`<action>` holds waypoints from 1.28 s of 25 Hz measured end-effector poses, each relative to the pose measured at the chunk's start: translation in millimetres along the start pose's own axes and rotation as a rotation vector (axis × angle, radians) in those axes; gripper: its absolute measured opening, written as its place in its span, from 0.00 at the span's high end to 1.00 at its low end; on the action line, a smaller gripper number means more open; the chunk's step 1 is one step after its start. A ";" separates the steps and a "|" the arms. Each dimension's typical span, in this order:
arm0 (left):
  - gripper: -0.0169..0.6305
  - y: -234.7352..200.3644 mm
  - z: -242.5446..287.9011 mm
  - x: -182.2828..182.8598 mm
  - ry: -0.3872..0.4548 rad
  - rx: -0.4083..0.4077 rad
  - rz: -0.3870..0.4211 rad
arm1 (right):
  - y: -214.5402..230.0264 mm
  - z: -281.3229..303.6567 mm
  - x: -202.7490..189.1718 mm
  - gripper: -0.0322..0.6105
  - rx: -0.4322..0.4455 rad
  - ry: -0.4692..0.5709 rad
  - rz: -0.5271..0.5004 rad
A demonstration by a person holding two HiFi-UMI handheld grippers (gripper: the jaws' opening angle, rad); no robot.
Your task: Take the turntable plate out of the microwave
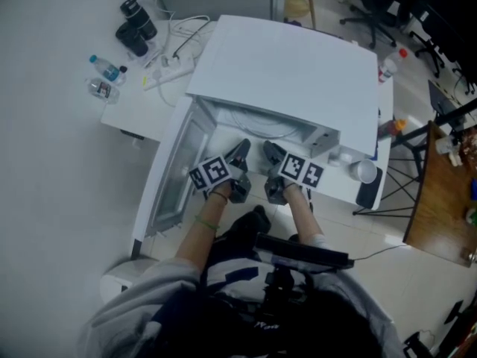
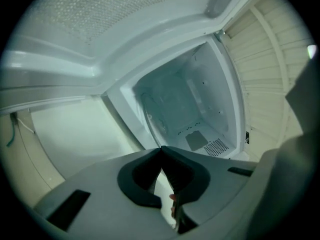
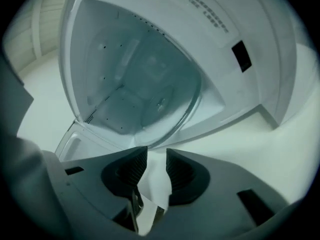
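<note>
The white microwave stands on a white table with its door swung open to the left. The clear glass turntable plate lies inside the cavity; the left gripper view shows only its curved rim. Both grippers are held side by side just outside the opening and point into it. My left gripper is shut, its tips meeting with nothing between them. My right gripper is open, with an empty gap between its ribbed pads. Neither gripper touches the plate.
Left of the microwave lie a power strip, two small bottles and a black flask. A cup stands at the microwave's right front and a red-capped bottle behind it. A wooden desk is at the far right.
</note>
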State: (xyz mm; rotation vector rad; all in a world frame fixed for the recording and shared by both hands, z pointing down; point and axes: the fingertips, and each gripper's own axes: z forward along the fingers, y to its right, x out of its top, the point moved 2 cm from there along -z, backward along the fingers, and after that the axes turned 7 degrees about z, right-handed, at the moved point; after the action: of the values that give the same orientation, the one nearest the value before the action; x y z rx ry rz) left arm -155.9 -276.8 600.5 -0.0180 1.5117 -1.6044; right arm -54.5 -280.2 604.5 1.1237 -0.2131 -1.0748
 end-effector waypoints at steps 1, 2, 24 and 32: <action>0.98 -4.4 -2.6 -4.4 -0.013 0.011 -0.002 | -1.3 2.8 2.3 0.75 0.008 0.007 0.025; 0.98 -7.5 -4.7 -7.6 -0.022 0.019 -0.003 | -2.8 5.4 4.9 0.75 0.014 0.015 0.044; 0.80 -12.1 6.7 -1.4 -0.020 -0.060 -0.134 | 7.4 -5.5 3.0 0.85 0.085 0.109 0.294; 0.80 -20.2 25.5 -1.6 0.013 -0.072 -0.259 | 10.4 -23.0 -23.9 0.85 0.098 0.058 0.263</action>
State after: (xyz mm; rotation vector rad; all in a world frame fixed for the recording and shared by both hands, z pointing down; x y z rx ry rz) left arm -152.3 -299.0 623.9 -0.2534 1.6290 -1.7530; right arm -46.3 -247.0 610.6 1.1769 -0.3605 -0.8039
